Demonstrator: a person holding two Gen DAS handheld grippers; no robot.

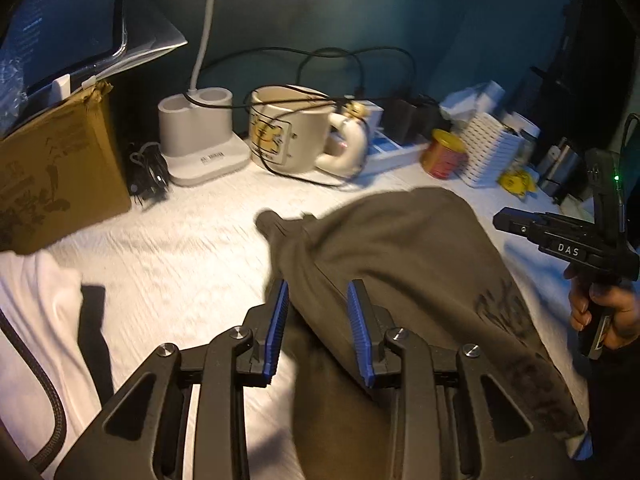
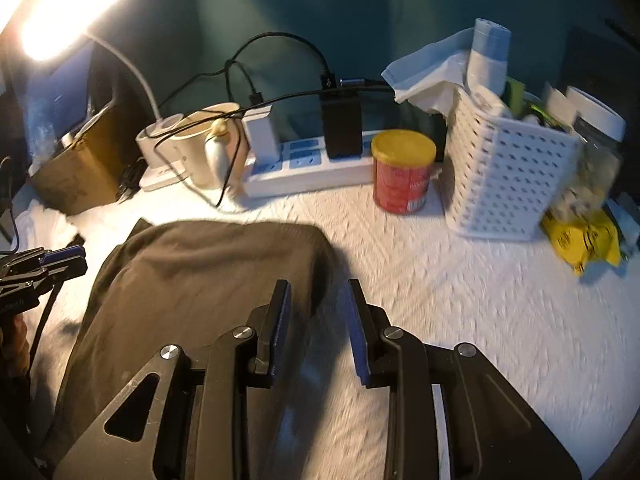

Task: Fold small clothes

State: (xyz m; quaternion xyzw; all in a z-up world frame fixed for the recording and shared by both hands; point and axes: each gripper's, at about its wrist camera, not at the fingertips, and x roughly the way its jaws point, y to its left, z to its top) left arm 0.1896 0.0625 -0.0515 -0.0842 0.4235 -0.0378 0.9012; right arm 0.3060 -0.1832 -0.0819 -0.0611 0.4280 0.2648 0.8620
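Observation:
A dark olive-brown garment [image 1: 400, 248] lies folded over on the white textured cloth [image 1: 180, 248], with a faint dark print near its right side. My left gripper [image 1: 318, 284] hangs just above the garment's left part. Its blue pads stand apart with cloth under the gap, and nothing is pinched. In the right wrist view the same garment [image 2: 208, 264] lies left of centre. My right gripper [image 2: 318, 284] is open over its right edge, with the left finger above the cloth and the right finger above the white cover. A hand [image 1: 600, 312] holds the right gripper's handle.
Along the back stand a cardboard box [image 1: 60, 168], a white lamp base [image 1: 200, 140], a cream mug [image 1: 288, 128], a power strip [image 2: 304, 168] with cables, a red can with a yellow lid [image 2: 402, 172], a white perforated basket [image 2: 508, 176] and a yellow packet [image 2: 580, 240]. A white garment [image 1: 36, 320] lies at left.

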